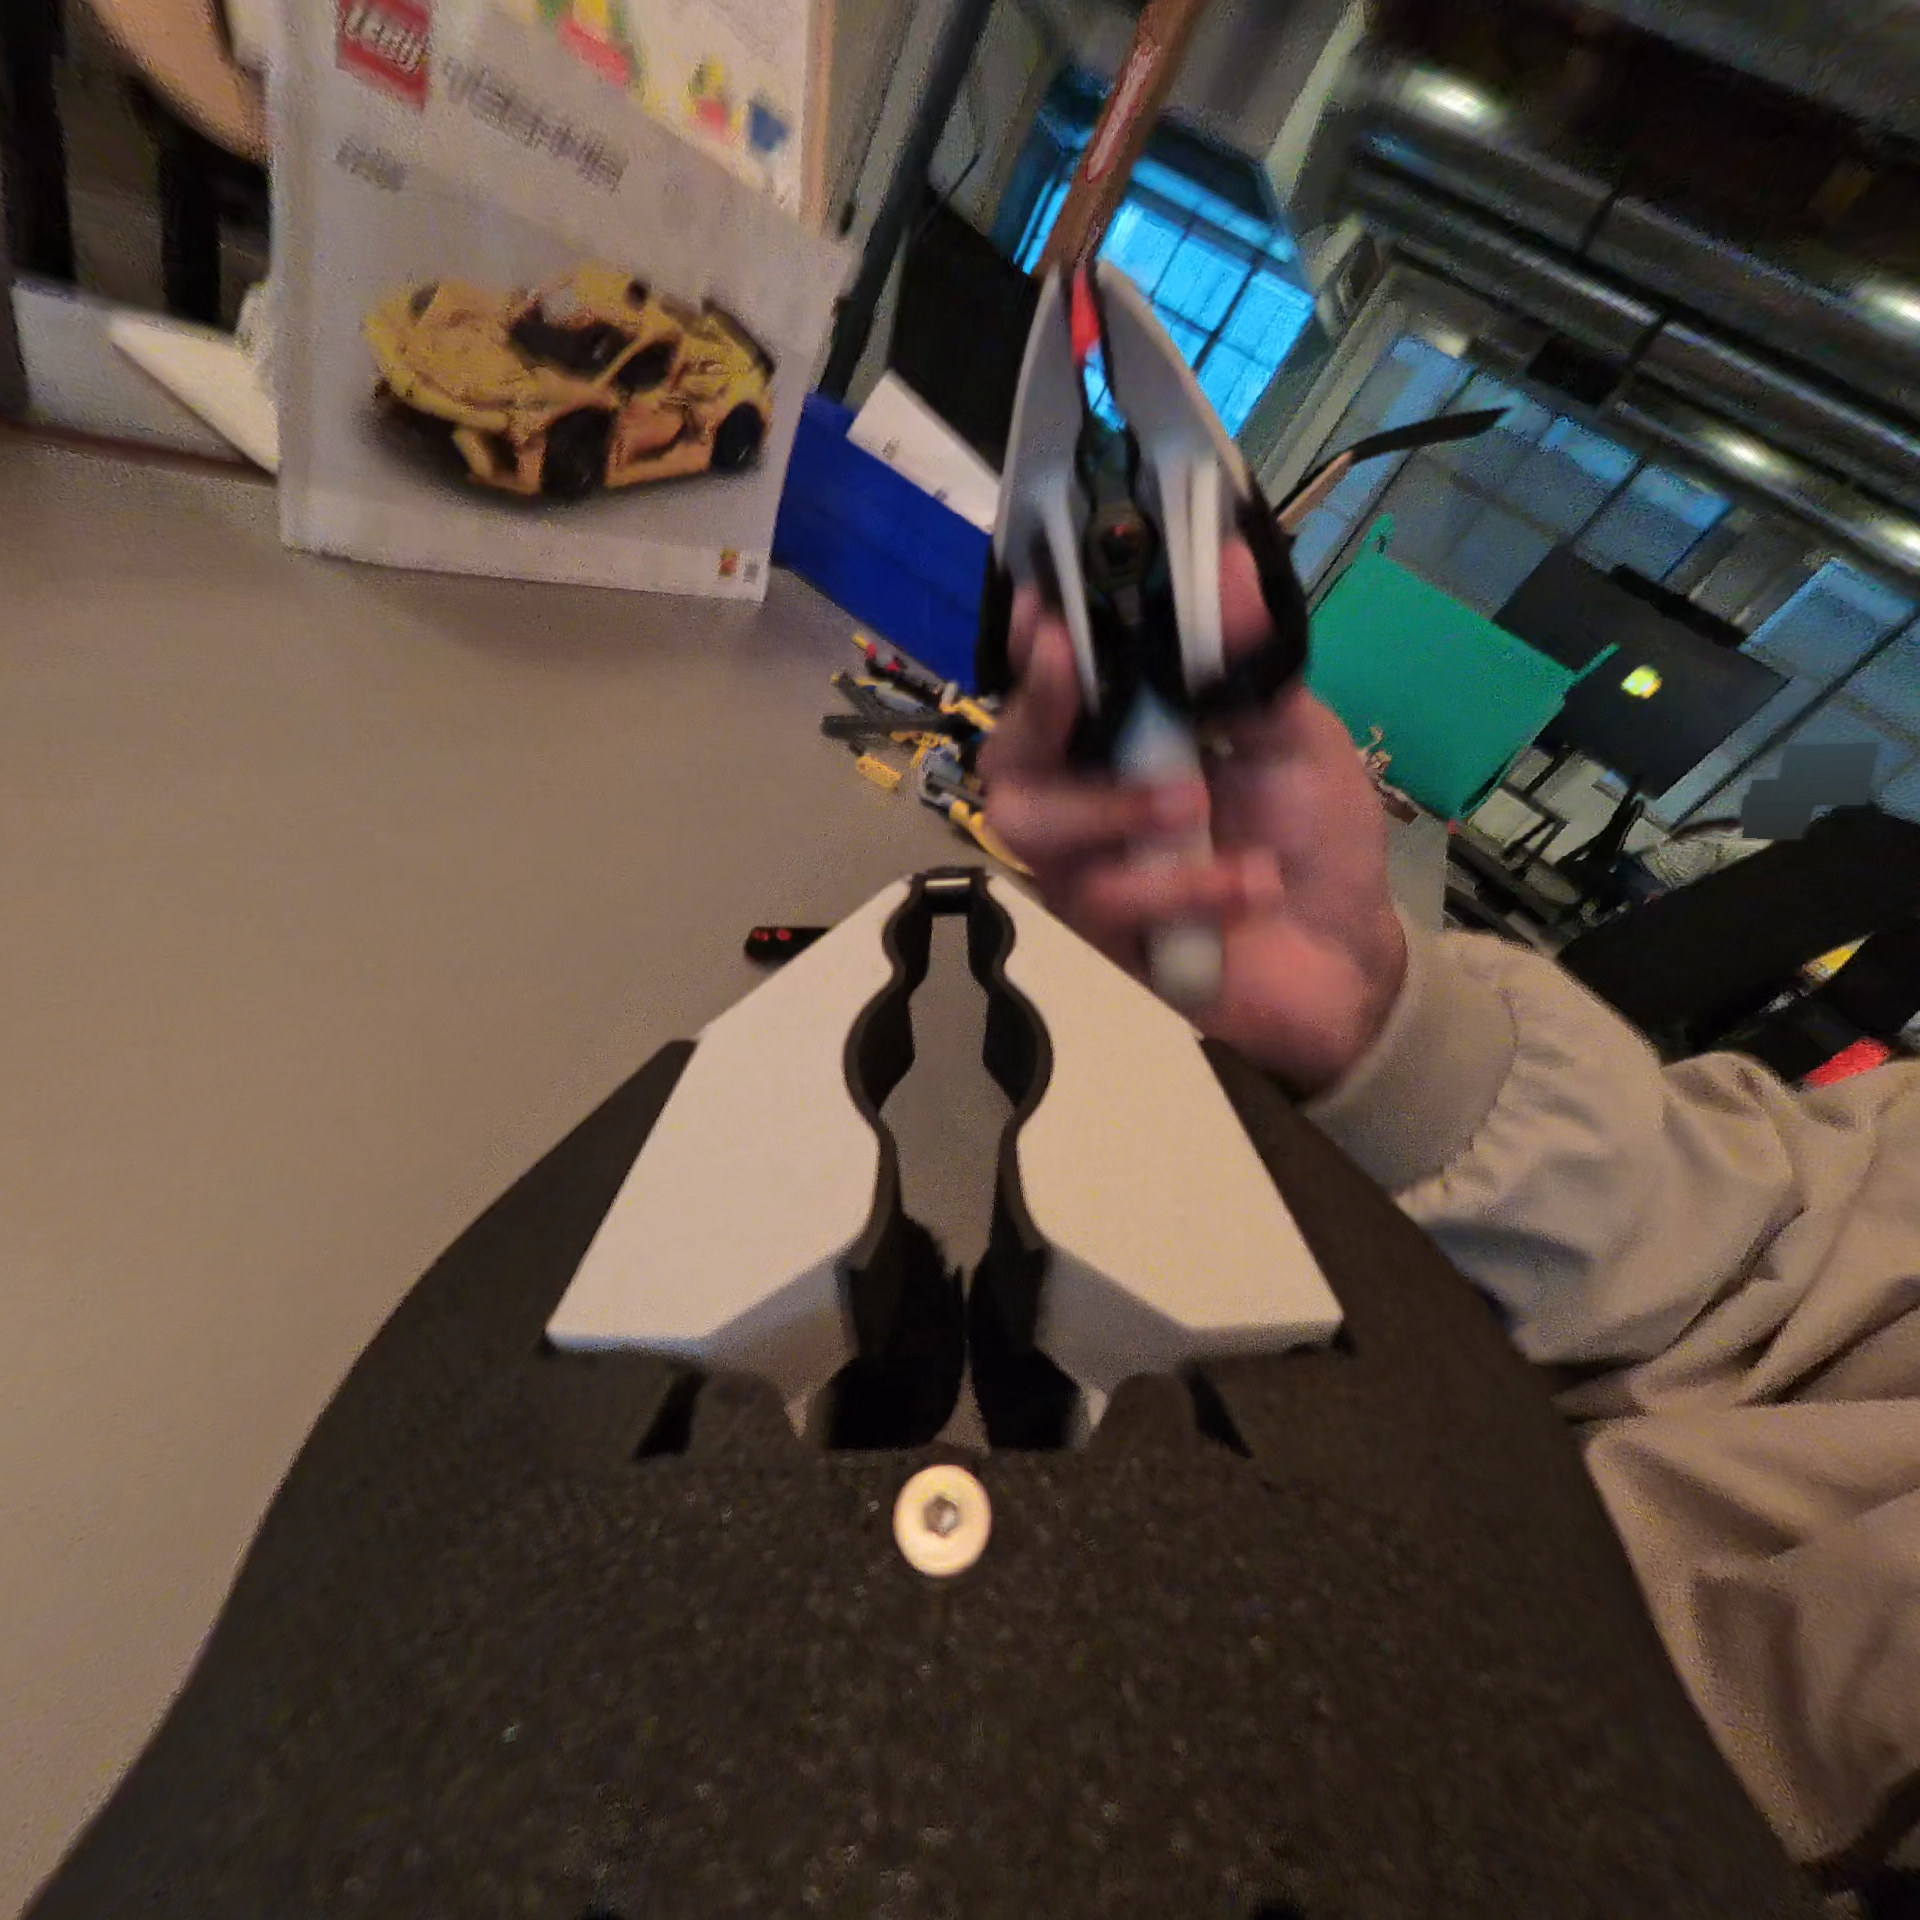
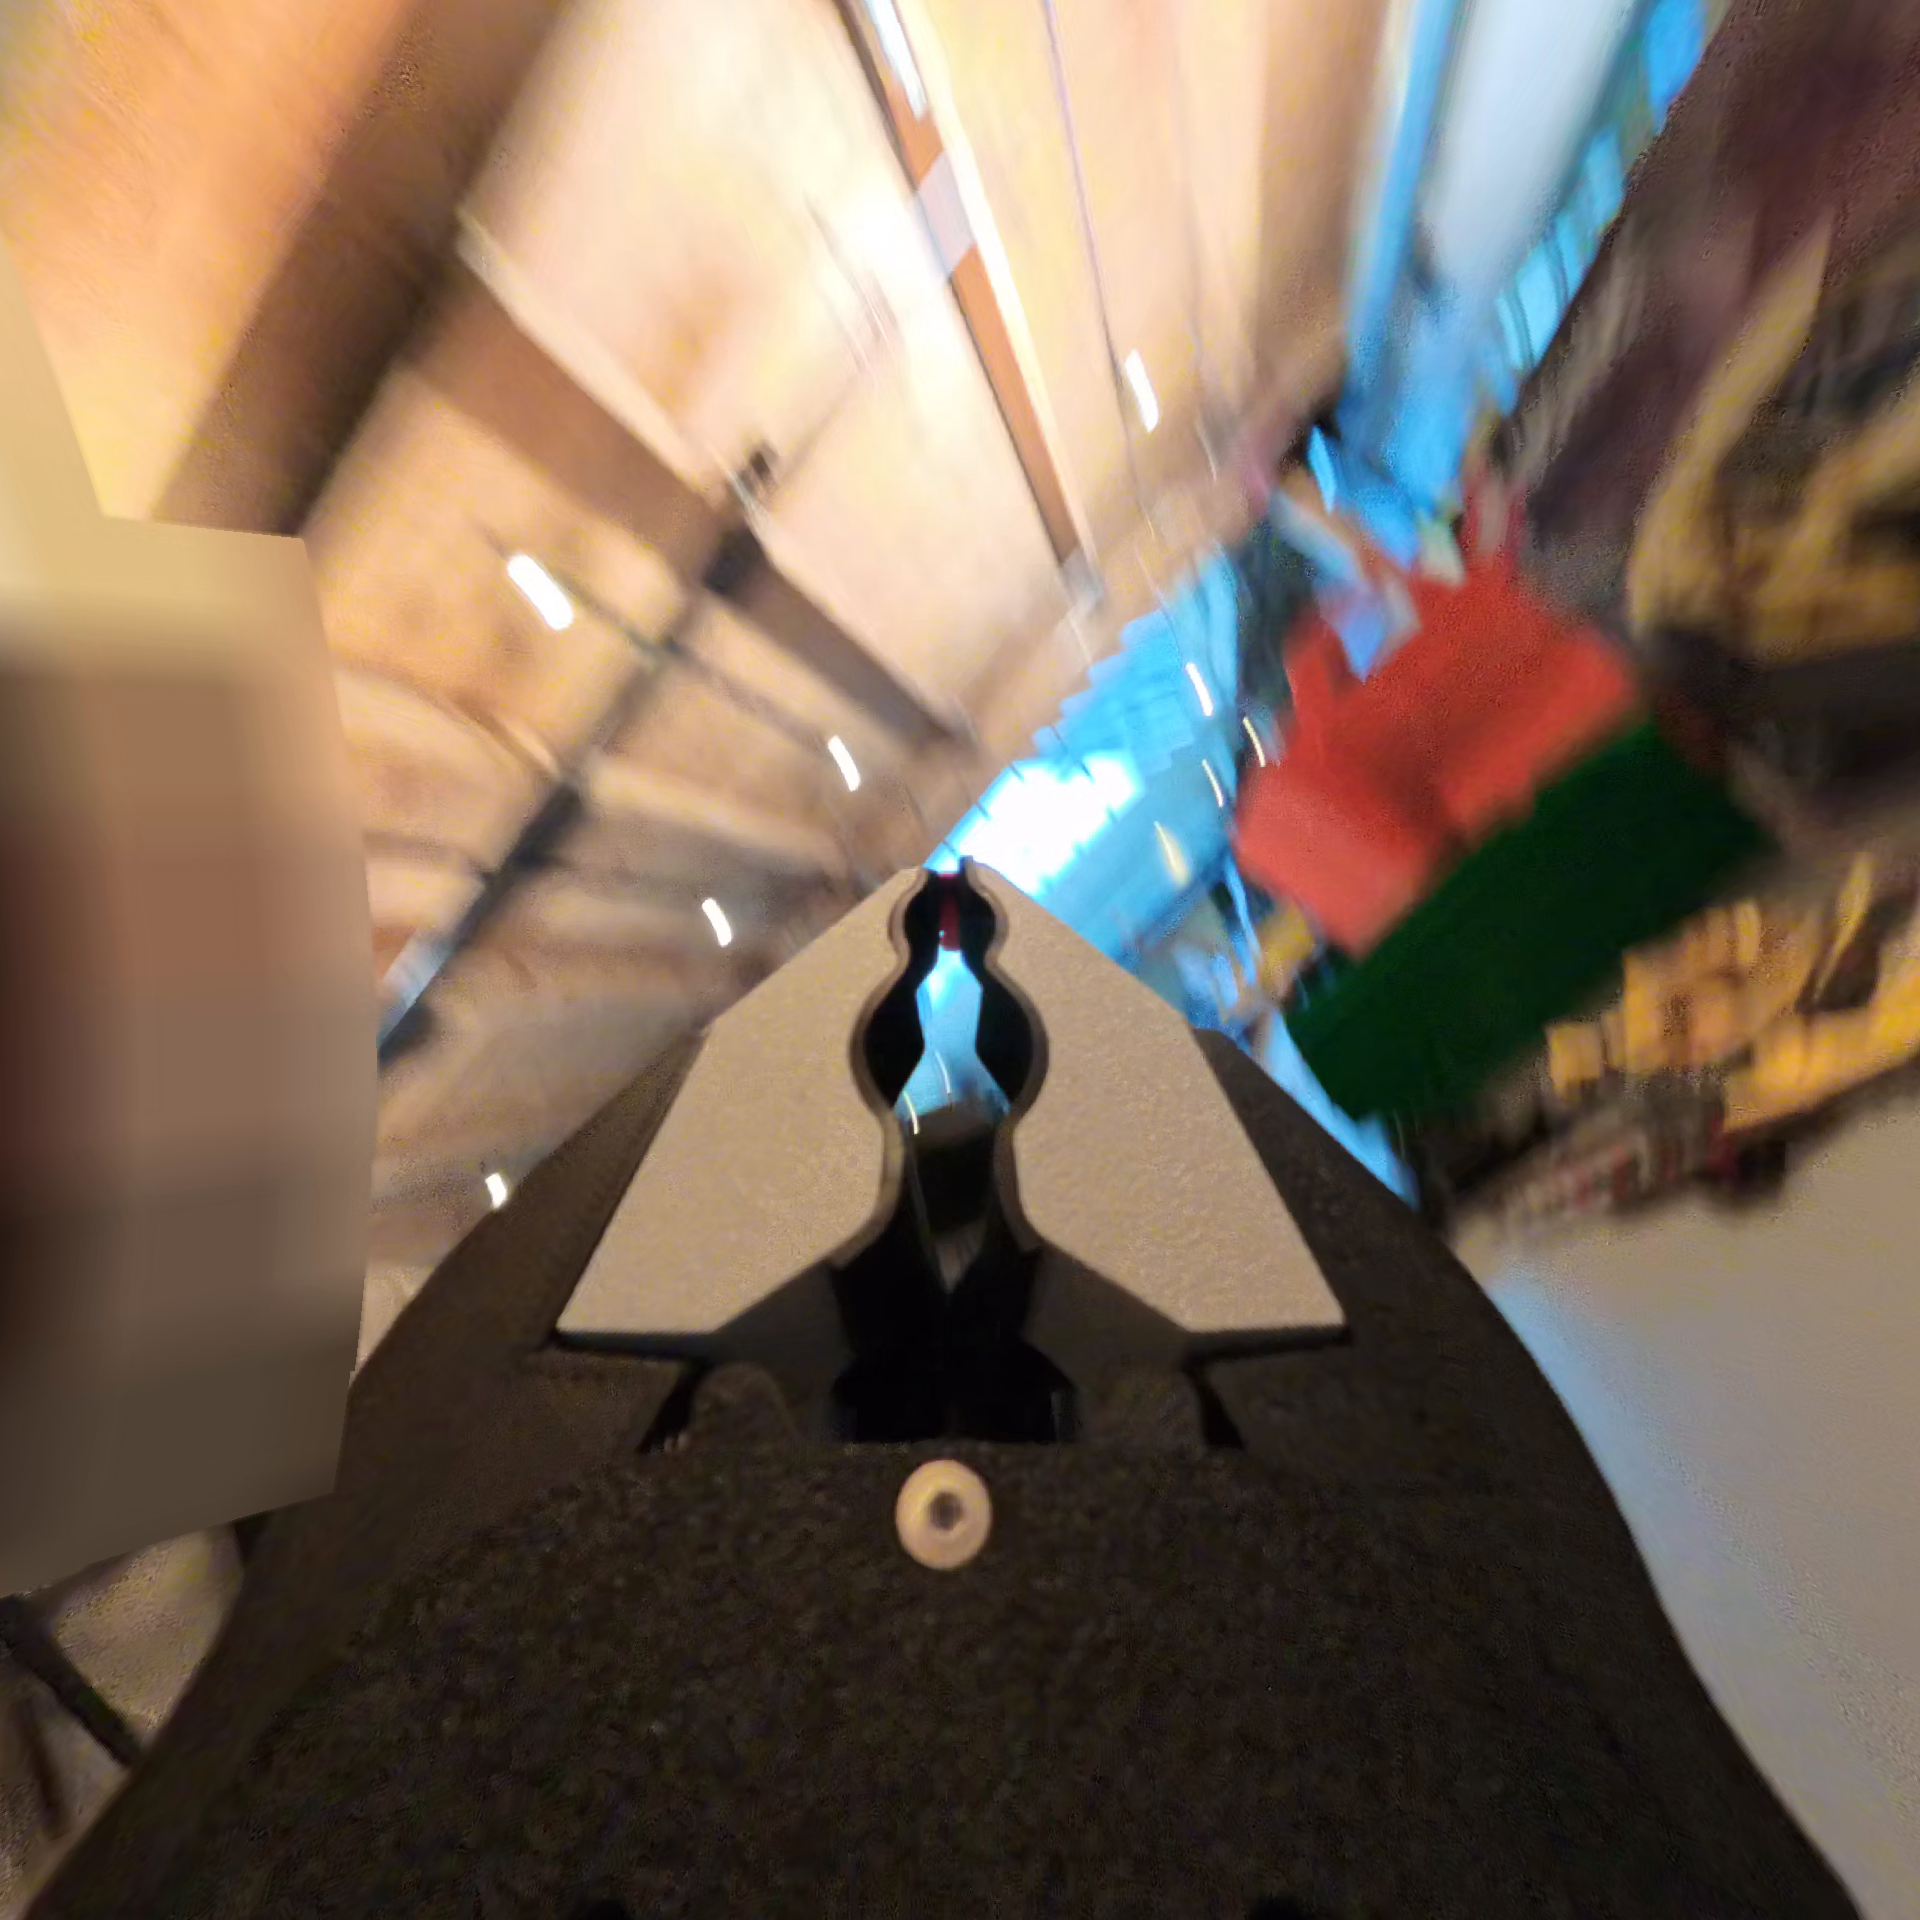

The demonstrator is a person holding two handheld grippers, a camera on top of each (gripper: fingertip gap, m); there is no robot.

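My left gripper (image 1: 948,891) hangs low over the grey table (image 1: 312,831), its jaws closed on a small black and grey piece (image 1: 948,885). A small black piece with red dots (image 1: 777,941) lies on the table just left of its tips. A hand (image 1: 1226,894) in a beige sleeve holds my right gripper (image 1: 1086,301) raised and pointing up, to the right and beyond. It pinches a small red piece (image 1: 1083,310). In the blurred right wrist view, the right gripper (image 2: 951,896) points toward the ceiling with the red piece (image 2: 949,920) between its tips.
A building-set booklet with a yellow car on its cover (image 1: 540,384) stands at the back left. A pile of loose yellow and grey parts (image 1: 914,727) lies by a blue bin (image 1: 883,520). A green bin (image 1: 1434,686) stands further right. Red (image 2: 1423,748) and green (image 2: 1527,935) bins show blurred.
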